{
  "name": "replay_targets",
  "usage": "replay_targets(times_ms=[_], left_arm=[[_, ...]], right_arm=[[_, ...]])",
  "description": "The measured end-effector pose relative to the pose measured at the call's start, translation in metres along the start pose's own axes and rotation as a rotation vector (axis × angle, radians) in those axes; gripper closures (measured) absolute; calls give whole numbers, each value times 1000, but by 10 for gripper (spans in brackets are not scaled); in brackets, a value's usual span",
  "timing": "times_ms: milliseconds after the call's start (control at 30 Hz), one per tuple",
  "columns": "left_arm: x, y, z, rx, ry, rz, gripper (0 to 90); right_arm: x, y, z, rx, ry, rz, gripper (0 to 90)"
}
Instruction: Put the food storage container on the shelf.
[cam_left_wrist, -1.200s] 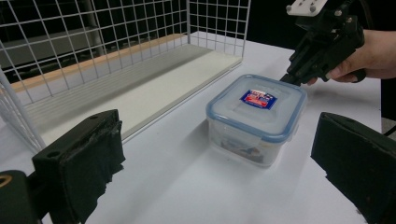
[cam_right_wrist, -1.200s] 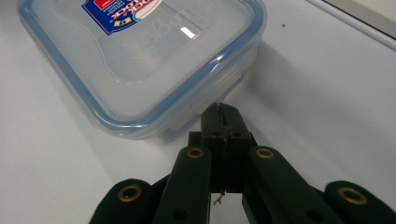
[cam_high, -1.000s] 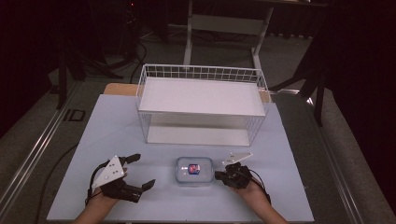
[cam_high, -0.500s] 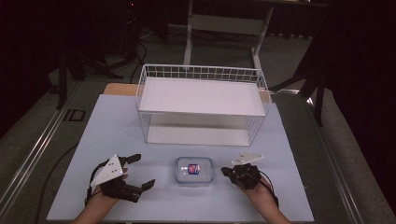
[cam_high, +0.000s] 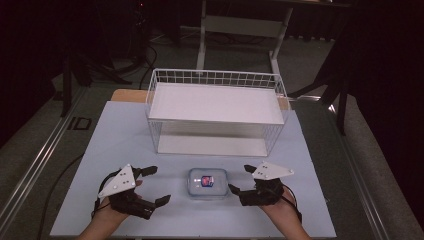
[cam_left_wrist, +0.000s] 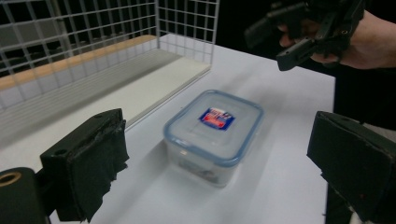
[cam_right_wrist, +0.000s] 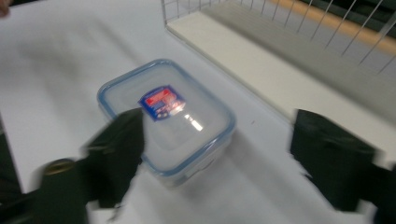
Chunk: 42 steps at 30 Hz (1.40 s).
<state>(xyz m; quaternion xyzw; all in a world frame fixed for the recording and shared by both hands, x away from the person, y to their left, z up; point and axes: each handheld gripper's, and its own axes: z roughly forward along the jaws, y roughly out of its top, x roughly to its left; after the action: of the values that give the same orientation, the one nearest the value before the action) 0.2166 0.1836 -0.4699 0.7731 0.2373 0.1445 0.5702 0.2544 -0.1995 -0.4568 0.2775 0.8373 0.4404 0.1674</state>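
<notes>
Down at the near edge of the table (cam_high: 320, 150) the person's hands come in, one gripper in each. The left gripper (cam_high: 150, 186) has its jaws spread wide and holds nothing; it sits a little off to the left of the box (cam_high: 208, 183). The right gripper (cam_high: 242, 180) is open too, empty, its jaws close to the box's right side but not touching it as far as I can tell.

The box is a small clear tub with a blue-rimmed lid and a red-and-blue label, lid on, lying flat on the table between the two grippers, just in front of the rack (cam_high: 215, 105).

So I'd say the job is barely begun: the box is not gripped and not lifted. If it is meant for the rack, the grasp, the lift and the placing are all left to do.

Beyond the box stands the white wire rack, with a lower shelf (cam_high: 210, 146) open to the front and a top shelf above it, both bare. The path looks free; only the rack's low front edge could catch the box. Past the table the room is dark, with stand legs.
</notes>
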Motion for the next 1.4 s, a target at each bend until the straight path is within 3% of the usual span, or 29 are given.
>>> replay_targets(times_ms=[33, 133, 167, 200, 333, 367, 467, 533, 567, 633, 733, 867, 967, 1033, 1100, 1233, 1333, 1400], left_arm=[[-2, 2, 0, 1, -5, 8, 56], [-3, 7, 1, 19, -30, 5, 57], [-2, 11, 3, 23, -54, -16, 69], [-1, 13, 3, 21, -73, -36, 74], [-1, 19, 4, 26, -101, -64, 76], [0, 27, 8, 43, -97, -58, 76], [4, 31, 13, 50, -88, -75, 77], [6, 31, 18, 63, -63, -116, 67], [8, 31, 20, 66, -58, -161, 37], [12, 31, 24, 84, -12, -202, 21], [18, 31, 33, 157, -36, -258, 20], [26, 26, 45, 210, -50, -322, 21], [31, 20, 55, 237, -65, -374, 21], [35, 16, 60, 246, -66, -422, 21], [38, 11, 66, 255, -63, -466, 21], [44, 5, 77, 295, -79, -522, 21], [43, 1, 85, 318, -72, -509, 21], [43, -1, 90, 321, -56, -533, 21]], right_arm=[[2, 2, -2, -13, -21, -21, 165], [5, 6, -4, -29, -27, -34, 134], [8, 9, -6, -56, -55, -39, 143], [9, 11, -5, -50, -64, -39, 140], [8, 15, -6, -61, -73, -15, 156], [4, 18, -4, -55, -63, 31, 168], [-2, 18, -1, -25, -68, 70, 225], [-6, 18, 3, 9, -56, 87, 225], [-9, 17, 5, 30, -38, 122, 225], [-14, 16, 8, 39, -2, 188, 206], [-17, 15, 11, 48, 35, 240, 167], [-19, 13, 16, 75, 82, 295, 137], [-20, 10, 21, 118, 64, 328, 140], [-21, 5, 26, 145, 52, 382, 143], [-24, 0, 32, 181, 86, 443, 140], [-26, -7, 41, 196, 141, 526, 122], [-28, -10, 46, 201, 159, 602, 123], [-29, -12, 49, 208, 175, 653, 123]])
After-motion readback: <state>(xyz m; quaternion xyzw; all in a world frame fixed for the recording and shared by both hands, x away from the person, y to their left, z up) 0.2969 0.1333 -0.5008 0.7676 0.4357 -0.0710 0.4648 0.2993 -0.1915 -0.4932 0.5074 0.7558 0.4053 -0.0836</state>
